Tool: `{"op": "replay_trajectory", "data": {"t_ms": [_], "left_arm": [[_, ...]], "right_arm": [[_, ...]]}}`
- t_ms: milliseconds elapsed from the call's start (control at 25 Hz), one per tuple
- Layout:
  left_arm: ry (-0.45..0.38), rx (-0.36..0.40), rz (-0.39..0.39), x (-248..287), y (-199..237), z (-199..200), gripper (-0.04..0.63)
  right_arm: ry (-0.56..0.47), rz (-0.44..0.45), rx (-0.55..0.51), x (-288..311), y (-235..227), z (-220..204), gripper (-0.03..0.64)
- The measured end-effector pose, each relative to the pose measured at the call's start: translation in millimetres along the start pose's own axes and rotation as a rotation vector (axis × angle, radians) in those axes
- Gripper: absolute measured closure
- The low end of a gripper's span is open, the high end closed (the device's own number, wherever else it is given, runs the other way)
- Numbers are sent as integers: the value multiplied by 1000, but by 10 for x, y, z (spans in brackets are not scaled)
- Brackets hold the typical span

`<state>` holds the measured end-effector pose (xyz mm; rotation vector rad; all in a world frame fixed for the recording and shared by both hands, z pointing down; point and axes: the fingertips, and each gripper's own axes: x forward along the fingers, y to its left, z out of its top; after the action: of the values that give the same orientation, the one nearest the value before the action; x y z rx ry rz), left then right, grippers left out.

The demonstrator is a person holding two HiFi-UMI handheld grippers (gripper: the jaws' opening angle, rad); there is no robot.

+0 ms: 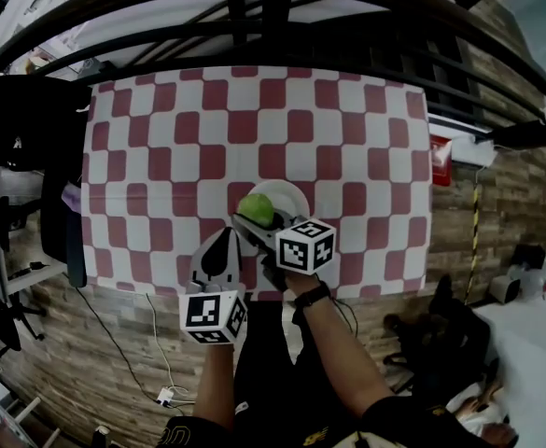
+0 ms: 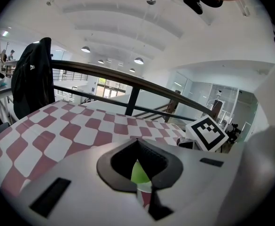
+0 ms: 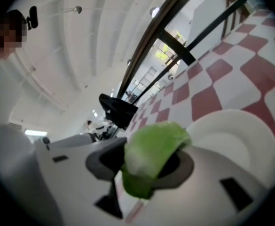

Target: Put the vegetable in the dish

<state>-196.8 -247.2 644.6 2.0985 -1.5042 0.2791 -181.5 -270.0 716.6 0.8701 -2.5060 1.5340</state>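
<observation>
r gripper clamped on the green leafy veg just over the white dish near rim, l gripper shut & empty nearby: imo carry veg to dish centre, go low, then release gently.

Bright, even indoor light from ceiling lamps. Strong fisheye bending and dark corners in all three views. Soft close-up blur on the vegetable in the right gripper view.
</observation>
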Motion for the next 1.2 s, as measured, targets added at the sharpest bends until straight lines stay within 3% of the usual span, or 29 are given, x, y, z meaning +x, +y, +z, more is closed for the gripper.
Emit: {"op": "replay_trajectory", "data": {"t_ms": [240,480,800,1200], "left_arm": [[4,-13,2,53,-6,-32,578],[12,-5,-14,105,-112,-97,578],[22,-14,6,93,-61,-174,578],[29,-37,6,69,-130,-254,578]], "right_arm": [[-24,-34,-18,-71,-89,86,439],[48,-61,-39,-40,-85,-66,411],[23,-80,21,-191,-129,-85,364],[-31,-182,52,-582,-327,-52,313]]}}
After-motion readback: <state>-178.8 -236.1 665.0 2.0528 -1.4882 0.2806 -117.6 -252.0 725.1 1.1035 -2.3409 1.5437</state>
